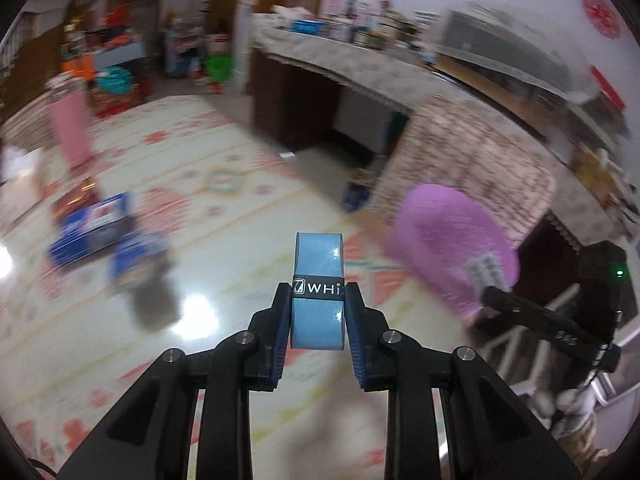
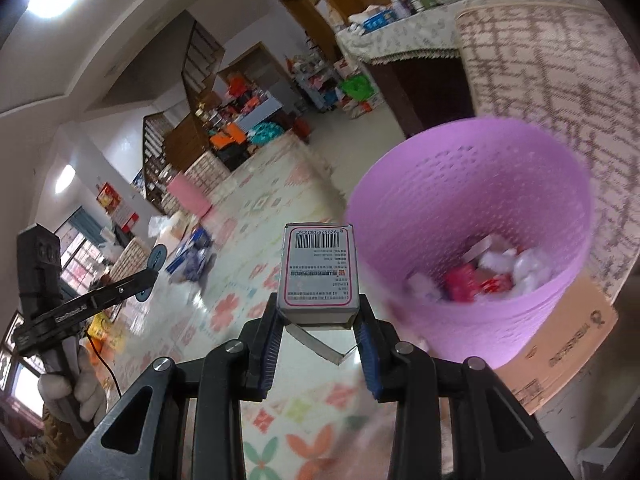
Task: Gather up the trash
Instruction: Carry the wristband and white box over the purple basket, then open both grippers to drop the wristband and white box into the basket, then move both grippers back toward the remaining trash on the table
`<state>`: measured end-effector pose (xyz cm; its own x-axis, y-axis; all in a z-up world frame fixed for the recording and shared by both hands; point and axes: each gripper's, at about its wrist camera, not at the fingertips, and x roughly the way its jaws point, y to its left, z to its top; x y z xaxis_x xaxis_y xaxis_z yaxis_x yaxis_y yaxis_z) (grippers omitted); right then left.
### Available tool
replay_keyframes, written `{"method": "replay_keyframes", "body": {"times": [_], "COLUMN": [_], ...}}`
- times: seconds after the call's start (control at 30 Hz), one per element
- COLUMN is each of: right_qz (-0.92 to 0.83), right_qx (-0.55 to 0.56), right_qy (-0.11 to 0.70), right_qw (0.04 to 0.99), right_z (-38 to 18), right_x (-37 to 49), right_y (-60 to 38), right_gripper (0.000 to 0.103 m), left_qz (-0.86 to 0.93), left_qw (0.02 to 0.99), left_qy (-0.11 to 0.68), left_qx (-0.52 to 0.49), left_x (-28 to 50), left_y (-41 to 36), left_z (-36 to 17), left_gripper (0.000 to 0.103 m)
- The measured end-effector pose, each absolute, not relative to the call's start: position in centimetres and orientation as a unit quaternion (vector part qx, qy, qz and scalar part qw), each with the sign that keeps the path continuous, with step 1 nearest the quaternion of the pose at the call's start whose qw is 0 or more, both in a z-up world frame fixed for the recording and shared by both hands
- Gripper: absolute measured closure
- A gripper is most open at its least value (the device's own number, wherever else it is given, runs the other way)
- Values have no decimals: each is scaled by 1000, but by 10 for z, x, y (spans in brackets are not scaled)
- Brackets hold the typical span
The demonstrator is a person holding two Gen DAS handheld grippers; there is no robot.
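One purple perforated waste basket (image 2: pixel 472 216) stands on the patterned floor (image 2: pixel 248 208) beside a cardboard box (image 2: pixel 568 344) and is already partly filled: white wads, red wrappers and a pale carton lie at its bottom, too jumbled to count. Two pieces of trash are in hand and not yet dropped. The right gripper (image 2: pixel 318 320) pinches one small grey carton (image 2: pixel 318 272), barcode up and bottom flap hanging open, just short of the basket's rim. The left gripper (image 1: pixel 318 312), its blue pads pressed in, clamps one pale-blue roll with a black band (image 1: pixel 318 288), well apart from the basket (image 1: pixel 452 248), which appears to that camera's right. More remains on the floor: a blue-and-white cluster of packaging (image 1: pixel 100 232) lies far off to that camera's left, blurred, so its count cannot be told. By this showing the job looks roughly midway, with both held items due for the basket next.
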<state>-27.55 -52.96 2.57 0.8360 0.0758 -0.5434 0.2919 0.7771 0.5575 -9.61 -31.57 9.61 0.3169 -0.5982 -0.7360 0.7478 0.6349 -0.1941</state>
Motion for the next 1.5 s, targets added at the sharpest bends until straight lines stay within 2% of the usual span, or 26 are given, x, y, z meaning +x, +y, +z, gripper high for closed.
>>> {"method": "replay_keyframes", "body": {"times": [0.4,0.43,0.47,0.5,0.53,0.57,0.6,1.07,1.5], "right_qz": [-142,-145,-150,-157,-162,-163,-163,-151,-115], "right_qx": [320,316,313,314,319,327,333,366,339], "right_qy": [264,263,265,265,261,252,244,237,252], "right_qw": [899,900,900,898,896,896,896,887,899], "right_z": [37,36,35,35,34,33,32,21,40], "right_x": [-290,-288,-285,-283,-284,-287,-290,-313,-301], "right_y": [-609,-616,-619,-622,-627,-631,-633,-620,-558], "right_gripper": [64,64,62,51,44,33,30,30,27], "left_qz": [-491,-490,-488,-483,-480,-478,-476,-439,-418], "left_qw": [752,752,754,758,764,768,770,772,783], "left_qy": [427,426,426,424,419,414,412,442,455], "left_qx": [108,109,111,110,106,102,104,125,72], "left_x": [-106,-106,-105,-106,-107,-108,-110,-123,-135], "left_y": [-476,-484,-489,-493,-492,-489,-486,-430,-335], "left_z": [91,91,92,93,94,95,95,76,72], "left_gripper": [76,72,54,36,31,29,29,25,25]}}
